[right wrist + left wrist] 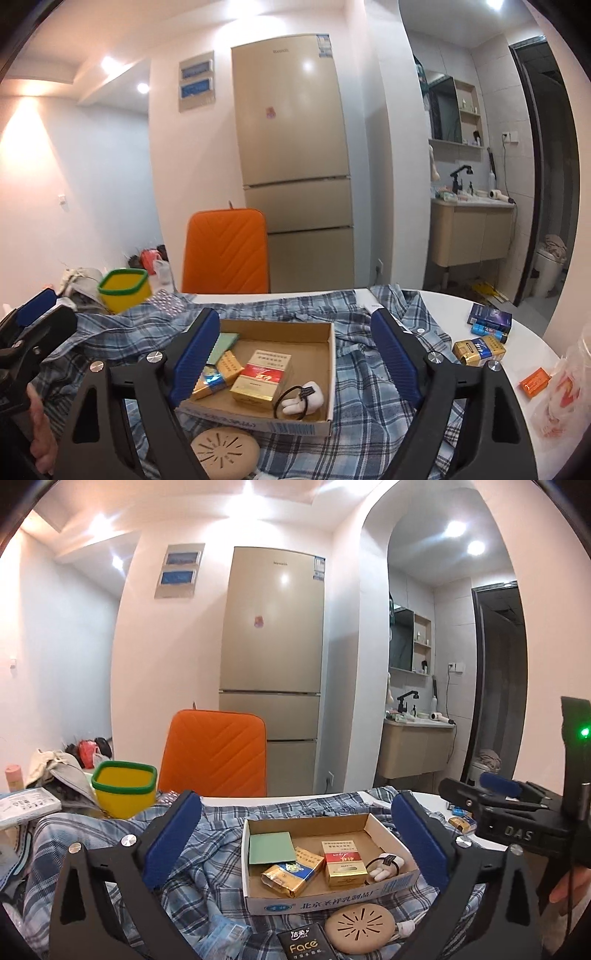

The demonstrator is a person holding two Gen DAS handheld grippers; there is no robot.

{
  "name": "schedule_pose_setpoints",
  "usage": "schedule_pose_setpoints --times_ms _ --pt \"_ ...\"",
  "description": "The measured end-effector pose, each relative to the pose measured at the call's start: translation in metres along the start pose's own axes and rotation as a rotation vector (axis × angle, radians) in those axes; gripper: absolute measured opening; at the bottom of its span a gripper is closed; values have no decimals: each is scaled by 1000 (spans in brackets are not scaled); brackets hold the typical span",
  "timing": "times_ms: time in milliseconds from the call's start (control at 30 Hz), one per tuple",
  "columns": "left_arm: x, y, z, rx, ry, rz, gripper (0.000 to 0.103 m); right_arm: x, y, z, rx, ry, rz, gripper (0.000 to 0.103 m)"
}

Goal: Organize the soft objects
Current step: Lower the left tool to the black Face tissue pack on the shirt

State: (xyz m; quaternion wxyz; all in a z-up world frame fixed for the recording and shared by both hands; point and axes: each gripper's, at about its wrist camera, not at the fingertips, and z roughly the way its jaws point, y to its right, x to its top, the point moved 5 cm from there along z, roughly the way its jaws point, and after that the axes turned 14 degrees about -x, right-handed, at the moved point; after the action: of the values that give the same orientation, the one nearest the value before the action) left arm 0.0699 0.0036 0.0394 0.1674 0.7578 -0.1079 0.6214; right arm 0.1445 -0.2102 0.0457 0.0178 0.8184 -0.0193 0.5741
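Note:
A blue plaid shirt (207,864) (365,373) lies crumpled over the white table. On it sits a shallow cardboard box (384,829) (330,347) holding a green pad (271,847), cigarette packs (341,860) (264,380) and a black hair tie with a white soft charm (382,867) (304,400). My left gripper (295,840) is open and empty, hovering over the box. My right gripper (295,360) is open and empty over the same box. Each gripper shows at the edge of the other's view.
A yellow tub with a green rim (123,788) (123,290) stands at the back left beside piled cloth (55,771). A round beige disc (360,930) and a black tissue pack (304,945) lie in front. Small boxes (478,350) and a plastic bag (565,402) are on the right. An orange chair (216,753) stands behind.

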Motion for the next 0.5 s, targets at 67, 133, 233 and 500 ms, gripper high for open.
schedule_pose_setpoints --times_ms 67,133,233,500 --pt "-5 3 -1 -2 -15 14 103 -1 0 -9 -2 24 -4 99" --pt "-12 6 -2 2 -27 29 103 -4 1 -19 -3 55 -6 103" --pt "-24 12 -1 -10 -69 42 103 -10 -1 -24 -9 66 -16 103" --pt "-64 6 23 13 -251 -15 103 -36 -8 -9 7 -8 -32 103"
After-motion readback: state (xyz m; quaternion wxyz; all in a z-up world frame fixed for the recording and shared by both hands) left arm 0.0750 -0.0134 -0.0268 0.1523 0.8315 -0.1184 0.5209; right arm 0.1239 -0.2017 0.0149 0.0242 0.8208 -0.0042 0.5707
